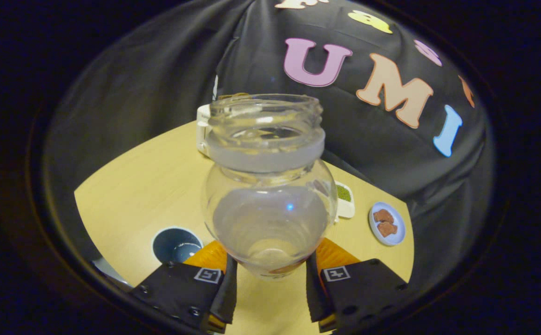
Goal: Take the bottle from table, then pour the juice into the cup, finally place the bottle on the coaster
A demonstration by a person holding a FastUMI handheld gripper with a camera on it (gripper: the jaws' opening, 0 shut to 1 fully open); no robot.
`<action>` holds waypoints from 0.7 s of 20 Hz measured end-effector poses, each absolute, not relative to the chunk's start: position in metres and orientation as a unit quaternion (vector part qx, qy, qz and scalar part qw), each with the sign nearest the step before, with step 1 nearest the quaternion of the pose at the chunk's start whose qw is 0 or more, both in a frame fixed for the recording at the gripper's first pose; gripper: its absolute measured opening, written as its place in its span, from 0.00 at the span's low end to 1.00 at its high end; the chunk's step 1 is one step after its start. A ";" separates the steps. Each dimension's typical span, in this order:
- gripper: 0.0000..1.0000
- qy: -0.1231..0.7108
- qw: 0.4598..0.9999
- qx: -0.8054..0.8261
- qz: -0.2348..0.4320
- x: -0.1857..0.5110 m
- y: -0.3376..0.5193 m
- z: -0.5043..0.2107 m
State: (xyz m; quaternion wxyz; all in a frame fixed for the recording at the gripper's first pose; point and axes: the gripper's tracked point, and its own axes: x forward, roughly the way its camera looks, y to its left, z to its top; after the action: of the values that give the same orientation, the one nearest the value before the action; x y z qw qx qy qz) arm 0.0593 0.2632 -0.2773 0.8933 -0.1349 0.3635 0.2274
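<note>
One step looks done: your hand-held gripper (270,274) is clamped on the open glass bottle (268,186), lifted upright above the table (135,186). Pouring remains; the dark cup (176,245) sits at 9 o'clock of the fingers. I cannot pick out the coaster.

Pale wooden table (149,186), dark blue cup (176,244) sitting on it, small white dish of green powder (344,199), light blue plate (387,224) carrying brown pieces (385,222)
</note>
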 end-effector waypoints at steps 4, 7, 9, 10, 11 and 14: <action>0.65 0.378 0.901 -0.052 0.208 0.091 0.262 -0.283; 0.64 0.394 0.899 0.008 0.192 0.114 0.259 -0.295; 0.64 0.405 0.894 0.038 0.188 0.128 0.261 -0.306; 0.64 0.409 0.893 0.046 0.185 0.134 0.261 -0.312; 0.64 0.411 0.892 0.047 0.181 0.140 0.260 -0.317; 0.64 0.423 0.886 0.049 0.182 0.149 0.265 -0.339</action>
State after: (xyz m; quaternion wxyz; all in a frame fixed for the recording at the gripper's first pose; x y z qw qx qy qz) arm 0.1487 0.2649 -0.3390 0.8863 0.0495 0.4228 0.1822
